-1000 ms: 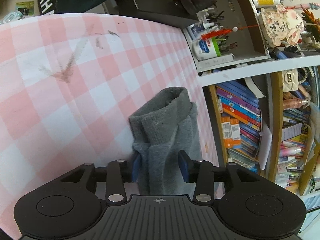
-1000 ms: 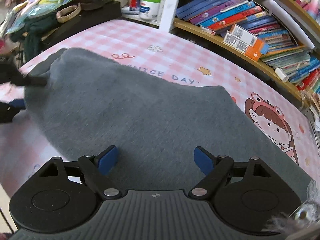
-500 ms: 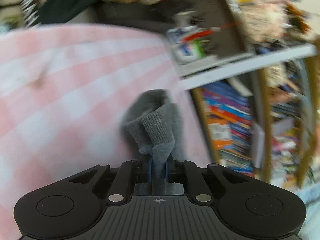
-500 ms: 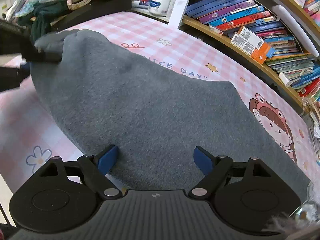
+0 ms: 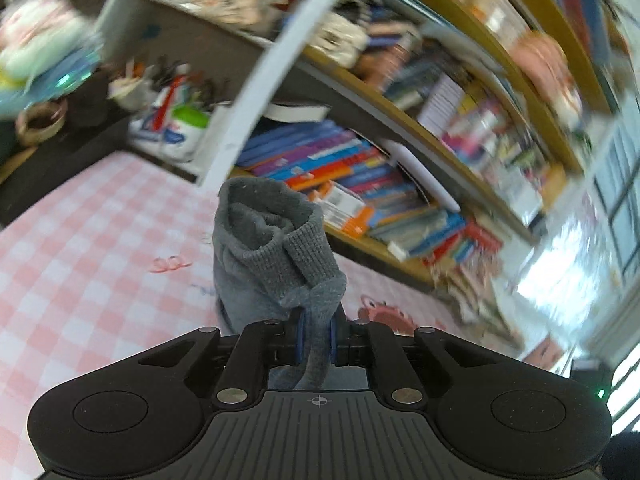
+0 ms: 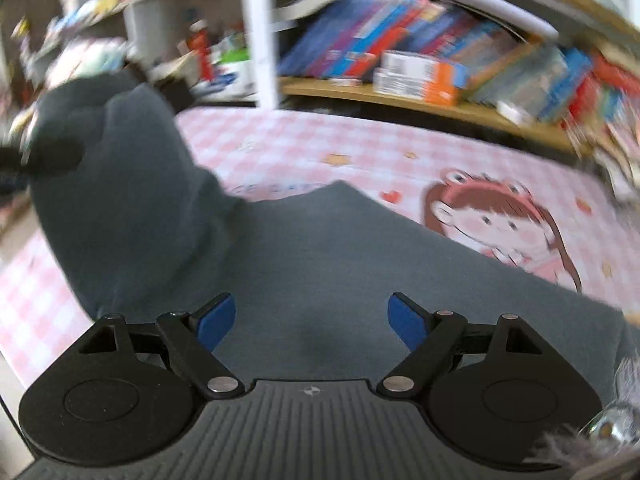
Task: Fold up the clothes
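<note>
A grey knit garment [image 6: 320, 272] lies on the pink checked table cover [image 6: 360, 152]. My left gripper [image 5: 315, 338] is shut on the garment's ribbed cuff [image 5: 276, 252] and holds it raised off the table. In the right wrist view that lifted end [image 6: 120, 184] stands up at the left, with the left gripper [image 6: 24, 156] a dark blur beside it. My right gripper [image 6: 310, 322] is open, its blue pads [image 6: 216, 316] hovering over the flat part of the garment, holding nothing.
A bookshelf [image 5: 360, 184] full of colourful books runs along the table's far edge, with a white post [image 6: 260, 32]. Pen pots and jars [image 5: 176, 120] crowd the back left corner. A cartoon girl print [image 6: 500, 220] shows on the cover to the right of the garment.
My left gripper closed on the cuff, then lifted it and swung round toward the bookshelf. The garment's left end rose off the table. My right gripper stayed open and shifted slightly.
</note>
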Available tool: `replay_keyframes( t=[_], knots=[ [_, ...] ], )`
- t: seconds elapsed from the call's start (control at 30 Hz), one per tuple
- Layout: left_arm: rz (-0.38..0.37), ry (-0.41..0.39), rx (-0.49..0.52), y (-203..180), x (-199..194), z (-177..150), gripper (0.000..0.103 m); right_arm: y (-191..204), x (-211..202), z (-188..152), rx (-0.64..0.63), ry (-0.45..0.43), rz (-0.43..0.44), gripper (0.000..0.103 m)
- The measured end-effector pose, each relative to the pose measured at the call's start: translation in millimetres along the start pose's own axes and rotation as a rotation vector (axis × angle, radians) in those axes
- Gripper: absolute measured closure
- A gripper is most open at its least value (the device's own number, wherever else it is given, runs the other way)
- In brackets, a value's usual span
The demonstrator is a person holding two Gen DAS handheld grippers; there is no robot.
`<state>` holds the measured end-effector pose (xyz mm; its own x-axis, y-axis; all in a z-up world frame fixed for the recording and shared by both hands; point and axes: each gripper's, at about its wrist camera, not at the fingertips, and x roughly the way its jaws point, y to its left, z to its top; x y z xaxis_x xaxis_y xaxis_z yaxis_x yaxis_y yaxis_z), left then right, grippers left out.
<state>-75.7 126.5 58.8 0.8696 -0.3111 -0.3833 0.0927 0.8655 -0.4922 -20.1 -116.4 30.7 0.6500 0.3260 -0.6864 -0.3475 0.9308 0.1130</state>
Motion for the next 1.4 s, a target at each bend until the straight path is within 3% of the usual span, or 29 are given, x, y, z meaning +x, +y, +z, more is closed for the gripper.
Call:
replay_keyframes(
  t=[0.23, 0.43, 0.53, 0.6, 0.67, 0.73, 0.8, 0.9, 1.0, 1.07, 1.17, 1.2, 1.23, 1.27, 1.4],
  knots=[
    [0.0, 0.1, 0.111, -53.5, 31.5, -21.8, 0.092, -68.7, -25.7, -7.3, 0.23, -0.033, 0.089, 0.02],
    [0.028, 0.31, 0.132, -82.2, 75.2, -69.2, 0.08, -117.8, -33.3, -21.2, 0.466, -0.045, 0.152, 0.021],
    [0.048, 0.416, 0.183, -89.1, 89.9, -90.3, 0.079, -132.5, -28.9, -27.3, 0.567, -0.014, 0.203, 0.021],
    [0.055, 0.416, 0.199, -91.2, 84.6, -92.1, 0.075, -137.0, -23.7, -30.2, 0.613, 0.018, 0.243, 0.021],
    [0.027, 0.401, 0.171, -89.8, 75.0, -87.9, 0.05, -138.7, -17.6, -34.3, 0.66, 0.052, 0.294, 0.021],
    [-0.026, 0.399, 0.142, -89.9, 66.3, -85.2, 0.041, -139.0, -11.5, -38.3, 0.722, 0.086, 0.353, 0.021],
    [-0.064, 0.387, 0.133, -91.4, 57.7, -81.8, 0.041, -138.4, -5.8, -40.3, 0.778, 0.113, 0.406, 0.021],
    [-0.064, 0.319, 0.168, -95.1, 42.1, -71.8, 0.041, -133.0, 2.9, -40.3, 0.822, 0.148, 0.459, 0.021],
    [-0.033, 0.223, 0.111, -77.9, 25.9, -52.3, 0.049, -124.3, 10.7, -40.0, 0.831, 0.182, 0.474, 0.02],
    [-0.016, 0.207, 0.084, -63.6, 21.5, -42.0, 0.083, -118.7, 17.3, -40.1, 0.832, 0.208, 0.477, 0.02],
    [0.035, 0.214, 0.085, -49.5, 21.9, -38.2, 0.094, -109.9, 28.9, -39.4, 0.833, 0.233, 0.452, 0.021],
    [0.043, 0.215, 0.075, -46.1, 21.0, -38.1, 0.095, -107.1, 32.5, -38.9, 0.832, 0.237, 0.44, 0.03],
    [0.046, 0.219, 0.064, -42.9, 21.2, -38.5, 0.095, -105.0, 35.1, -37.5, 0.825, 0.237, 0.432, 0.059],
    [0.049, 0.23, 0.06, -40.1, 23.5, -39.6, 0.095, -103.7, 32.9, -34.6, 0.81, 0.218, 0.434, 0.072],
    [0.072, 0.313, 0.044, -26.8, 42.5, -50.7, 0.096, -103.0, 7.8, -23.7, 0.758, 0.073, 0.491, 0.079]
  ],
)
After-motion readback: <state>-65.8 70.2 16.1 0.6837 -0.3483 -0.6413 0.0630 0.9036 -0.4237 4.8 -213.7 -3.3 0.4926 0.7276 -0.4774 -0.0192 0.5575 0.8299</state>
